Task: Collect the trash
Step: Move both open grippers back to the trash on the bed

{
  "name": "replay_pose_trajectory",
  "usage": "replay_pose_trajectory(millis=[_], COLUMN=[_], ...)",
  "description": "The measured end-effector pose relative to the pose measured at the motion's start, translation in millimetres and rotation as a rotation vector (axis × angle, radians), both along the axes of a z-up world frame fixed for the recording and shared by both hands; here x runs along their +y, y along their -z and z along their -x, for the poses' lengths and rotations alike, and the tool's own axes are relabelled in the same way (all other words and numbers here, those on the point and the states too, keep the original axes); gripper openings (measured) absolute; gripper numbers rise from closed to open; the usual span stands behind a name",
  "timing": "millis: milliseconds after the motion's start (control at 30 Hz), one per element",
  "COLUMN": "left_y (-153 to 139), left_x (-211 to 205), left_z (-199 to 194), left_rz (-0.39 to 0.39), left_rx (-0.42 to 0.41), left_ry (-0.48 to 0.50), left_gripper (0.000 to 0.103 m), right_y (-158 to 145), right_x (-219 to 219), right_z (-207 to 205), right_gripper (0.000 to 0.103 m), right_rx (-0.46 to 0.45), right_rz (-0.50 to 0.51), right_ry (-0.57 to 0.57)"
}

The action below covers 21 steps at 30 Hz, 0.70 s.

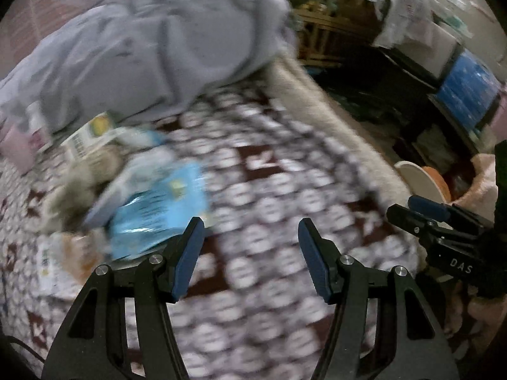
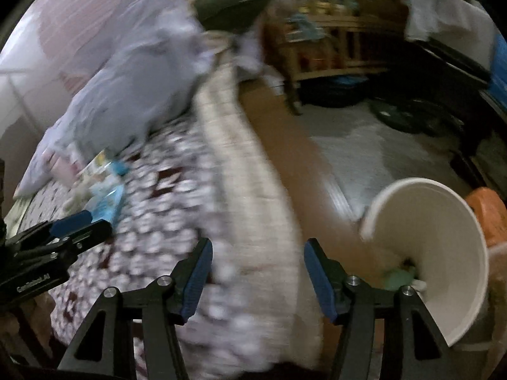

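Lying crumpled on the bed (image 1: 253,190), the blue wrapper (image 1: 158,215) looks light, thin, slippery; pinch a raised edge; left gripper (image 1: 250,259) and right gripper (image 2: 258,275) fingers spread, empty.

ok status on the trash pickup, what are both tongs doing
Left tongs open, empty. Right tongs open, empty. Blue wrapper and litter still on bedspread. White bin right of bed. Nothing blocking.
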<state>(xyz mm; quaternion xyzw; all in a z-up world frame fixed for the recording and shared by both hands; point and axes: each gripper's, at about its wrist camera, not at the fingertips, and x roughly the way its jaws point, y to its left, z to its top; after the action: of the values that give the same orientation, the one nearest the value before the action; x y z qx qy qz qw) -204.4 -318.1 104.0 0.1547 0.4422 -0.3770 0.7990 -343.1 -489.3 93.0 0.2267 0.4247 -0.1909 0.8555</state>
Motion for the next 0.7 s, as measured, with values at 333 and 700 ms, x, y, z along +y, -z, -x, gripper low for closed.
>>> replay_pose_trajectory(millis=[333, 700], left_y=[7, 60], left_x=[118, 192], left_z=[-50, -88], left_rz=[-0.053, -0.240], left_rx=[0.010, 0.032], left_ry=[-0.190, -0.324], left_gripper=[0.060, 0.060], right_y=[9, 15], right_x=[78, 133], right_z=[-78, -155], right_gripper=[0.059, 0.059], right_rx=[0.020, 0.067], right_rz=[-0.016, 0.031], right_ry=[-0.221, -0.348])
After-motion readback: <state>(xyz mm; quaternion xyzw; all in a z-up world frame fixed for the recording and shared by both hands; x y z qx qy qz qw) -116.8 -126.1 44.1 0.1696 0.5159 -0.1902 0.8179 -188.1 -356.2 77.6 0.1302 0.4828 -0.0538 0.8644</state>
